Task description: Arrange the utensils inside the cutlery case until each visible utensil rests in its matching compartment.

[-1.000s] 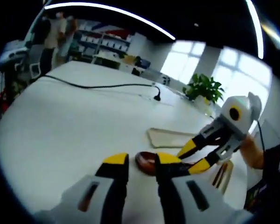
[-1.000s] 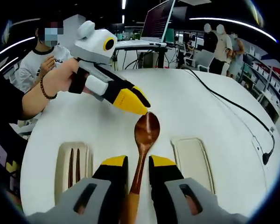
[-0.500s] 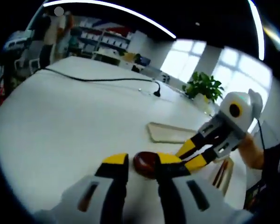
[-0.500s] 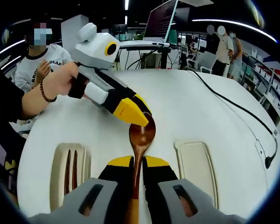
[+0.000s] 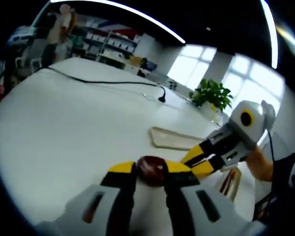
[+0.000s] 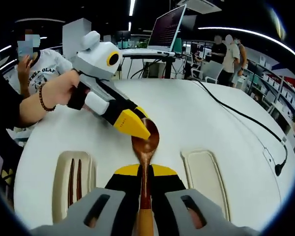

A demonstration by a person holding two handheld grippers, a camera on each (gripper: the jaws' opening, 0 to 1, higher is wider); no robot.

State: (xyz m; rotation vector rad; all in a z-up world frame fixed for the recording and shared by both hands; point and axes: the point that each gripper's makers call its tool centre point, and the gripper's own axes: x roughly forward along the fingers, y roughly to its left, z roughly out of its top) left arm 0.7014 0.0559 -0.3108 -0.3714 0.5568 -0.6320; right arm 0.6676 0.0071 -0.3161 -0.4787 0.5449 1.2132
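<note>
Right up close, the right gripper has its two fingers squeezed tight on the handle of one brown wooden spoon, which sticks out over the white bench. Next, the left gripper has its two fingers a little apart at the spoon's bowl, though I cannot tell if they touch it. Farther out lie two cream trays, one holding two dark sticks and one bare, and beyond them one black cable crosses the bench.

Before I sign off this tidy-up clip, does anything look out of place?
Yes: the wooden spoon is outside both trays, clamped by its handle in the right hand-held gripper, bowl at the left hand-held gripper's tips. One tray holds nothing; the other holds chopsticks.
</note>
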